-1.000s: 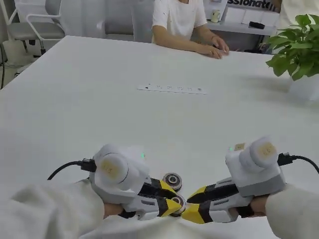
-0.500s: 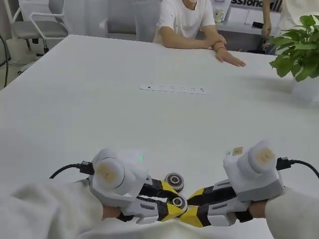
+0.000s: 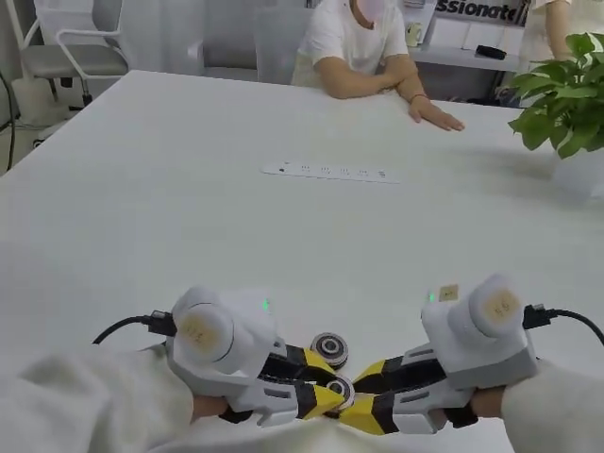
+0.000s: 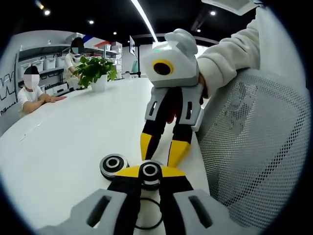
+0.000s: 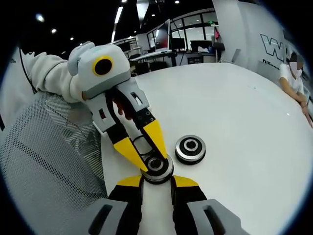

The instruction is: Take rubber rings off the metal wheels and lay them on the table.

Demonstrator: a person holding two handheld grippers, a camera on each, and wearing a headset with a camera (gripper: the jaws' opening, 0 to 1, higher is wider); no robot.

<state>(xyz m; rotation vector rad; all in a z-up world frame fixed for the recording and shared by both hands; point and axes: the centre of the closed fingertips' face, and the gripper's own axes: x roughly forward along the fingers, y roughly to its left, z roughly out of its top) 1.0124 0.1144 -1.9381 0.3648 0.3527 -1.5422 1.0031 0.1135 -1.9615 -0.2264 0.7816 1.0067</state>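
Smooth table [image 3: 283,236]; left tongs [image 3: 330,385] clasp metal wheel [image 5: 156,167], right tongs [image 3: 352,395] alongside.

1. The tabletop [image 3: 189,189] is seen as smooth, white, faintly glossy.
2. The wheel [image 5: 157,166] is shown as polished metal ringed with matt black rubber.
3. The fingers [image 5: 128,148] are finished in smooth yellow plastic.
4. The sleeve [image 3: 85,401] is made of soft cloth.

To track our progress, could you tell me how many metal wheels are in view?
2. The first wheel sits between the tips of the left tongs and right tongs; the second wheel lies free on the table just beyond. None seems hidden.
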